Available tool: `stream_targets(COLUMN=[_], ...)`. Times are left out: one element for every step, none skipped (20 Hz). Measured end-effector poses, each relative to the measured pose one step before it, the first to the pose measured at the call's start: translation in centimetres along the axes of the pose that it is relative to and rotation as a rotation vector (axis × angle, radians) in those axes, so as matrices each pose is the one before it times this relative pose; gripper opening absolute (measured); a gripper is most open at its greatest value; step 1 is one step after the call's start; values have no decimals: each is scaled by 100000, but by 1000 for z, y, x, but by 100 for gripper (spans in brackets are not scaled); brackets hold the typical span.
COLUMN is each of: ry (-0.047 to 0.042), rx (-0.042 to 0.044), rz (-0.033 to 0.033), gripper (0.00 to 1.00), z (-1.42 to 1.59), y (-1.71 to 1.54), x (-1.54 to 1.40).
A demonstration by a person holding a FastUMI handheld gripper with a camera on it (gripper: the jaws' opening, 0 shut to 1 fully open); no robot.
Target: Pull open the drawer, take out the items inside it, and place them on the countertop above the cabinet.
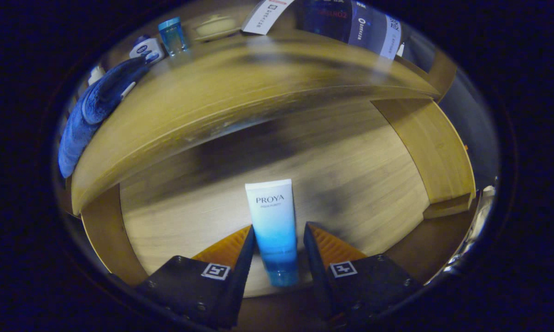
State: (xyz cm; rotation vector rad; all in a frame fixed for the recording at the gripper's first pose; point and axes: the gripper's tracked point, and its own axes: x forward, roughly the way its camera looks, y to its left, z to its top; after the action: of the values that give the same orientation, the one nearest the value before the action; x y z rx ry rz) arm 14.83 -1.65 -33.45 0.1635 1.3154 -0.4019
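Observation:
A white-to-blue cosmetic tube [273,226] stands between my fingers, cap end toward me, and my gripper [278,240] is shut on its lower blue part. It hangs over the pale wooden floor of the open drawer [360,184]. The drawer and cabinet look smeared while the tube is sharp. The drawer's right wall [438,152] and left wall [106,240] flank the fingers. Beyond the drawer lies the wooden countertop [221,87] above the cabinet.
On the countertop, a rolled blue towel [97,106] lies at the left end. A white cream jar [145,47], a blue cup [172,36] and a pale lidded dish [215,26] stand behind it. The booth wall rises at the back.

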Motion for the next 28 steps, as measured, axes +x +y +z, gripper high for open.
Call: stream_targets(ry=[-804,-1849,303,-558,-1104,-739,-566,-1184,-1911,-2715,-3188,-3241,-3125,-3447,-3084,-2604,-2305,-1136,-219,447,594,109,497,312,681,1333,1485,-2473], rx=[389,79,-440,606,-707,-433,-406,-567,242,796,876,254,-515,-110,121,-112,-457,-910,-1777,-1912,-2036,-1215,-588,-1214,-2163,-2302,-1853,903], rz=[-463,92,137,-384,320,236,-35,96,821,504,219,-221,-372,-812,-1000,-1137,-1336,-1552,-2277,-2350,-1751,-1295,-957,-1343,-1943,-2495,-1929,1164], gripper=[63,61,54,47,47,42,42,42,42,42,42,42,42,42,42,42,42,42,42,42,42,42,42,42,42,42,42,42], z=[187,107,292,-162,68,55,53,88,284,511,720,790,822,1056,773,709,665,351,109,-125,-240,-203,-340,-371,-478,-536,-563,338], y=[-174,188,-108,-1,4,-39,-12,-33,83,-49,-73,-161,-183,-249,-251,-194,-252,-256,-258,-438,-171,-132,-56,-106,-295,-499,-311,462], x=[-185,117,-130,420,63,16,-25,-249,-369,-435,-662,-733,-882,-943,-968,-900,-866,-680,-682,-440,-214,-285,-207,-157,-229,-197,-312,-52])
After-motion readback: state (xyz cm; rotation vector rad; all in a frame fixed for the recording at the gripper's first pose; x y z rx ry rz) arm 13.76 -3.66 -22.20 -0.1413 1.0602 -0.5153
